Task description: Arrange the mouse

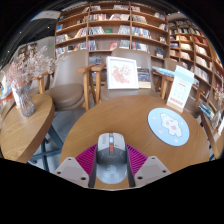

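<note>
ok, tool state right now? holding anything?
Tool: closed on the mouse, a pink pad pressing each side; the mouse looks held just above the round wooden table.

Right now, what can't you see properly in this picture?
- Mouse, gripper view: its near end is cut off below, and the fingers cover its sides.
- Round mat: its drawing is too small to make out.
- Books on the shelves: titles too small to read.
- Table: its near rim is hidden by the gripper.
</note>
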`<state>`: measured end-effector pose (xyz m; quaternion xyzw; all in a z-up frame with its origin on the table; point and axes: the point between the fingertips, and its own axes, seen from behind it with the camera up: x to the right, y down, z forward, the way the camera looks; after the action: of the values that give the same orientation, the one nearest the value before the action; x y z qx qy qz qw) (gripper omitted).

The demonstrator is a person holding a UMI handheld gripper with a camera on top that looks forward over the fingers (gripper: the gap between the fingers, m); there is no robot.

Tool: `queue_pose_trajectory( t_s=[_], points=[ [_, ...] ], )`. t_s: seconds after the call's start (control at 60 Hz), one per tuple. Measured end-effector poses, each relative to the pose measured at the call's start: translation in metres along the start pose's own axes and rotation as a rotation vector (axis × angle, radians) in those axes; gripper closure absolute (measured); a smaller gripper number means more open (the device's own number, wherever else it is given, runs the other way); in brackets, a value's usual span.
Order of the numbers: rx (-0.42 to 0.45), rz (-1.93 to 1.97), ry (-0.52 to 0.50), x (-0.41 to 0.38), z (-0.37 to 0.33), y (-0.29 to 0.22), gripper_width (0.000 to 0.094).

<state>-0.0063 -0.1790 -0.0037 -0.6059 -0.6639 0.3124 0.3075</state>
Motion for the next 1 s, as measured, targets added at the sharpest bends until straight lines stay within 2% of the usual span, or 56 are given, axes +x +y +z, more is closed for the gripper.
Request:
queue_pose_trajectory(
  t_s=[0.167, 0.283, 0.35, 0.433, 0.567, 0.75, 0.917, 0.95, 1.0],
  points=[
    [0.116, -0.009, -0.064, 0.027, -0.030, -0.074, 0.0496],
    [0.196, -0.023, -0.009, 0.089, -0.029, -0.128, 0.0495],
    [0.213, -0.020, 0.048, 0.137, -0.013, -0.143, 0.0497],
    [0.179, 0.003, 0.082, 0.176, 0.020, -0.139, 0.0498],
    [0.099, 0.062, 0.092, 0.218, 0.067, -0.103, 0.0497],
    [0.037, 0.059, 0.098, 0.234, 0.094, -0.067, 0.0495],
    [0.039, 0.079, 0.084, 0.236, 0.099, -0.059, 0.0402],
    [0.033, 0.075, 0.094, 0.239, 0.098, -0.059, 0.0340],
    [0.034, 0.067, 0.129, 0.247, 0.095, -0.060, 0.0142]
  ],
)
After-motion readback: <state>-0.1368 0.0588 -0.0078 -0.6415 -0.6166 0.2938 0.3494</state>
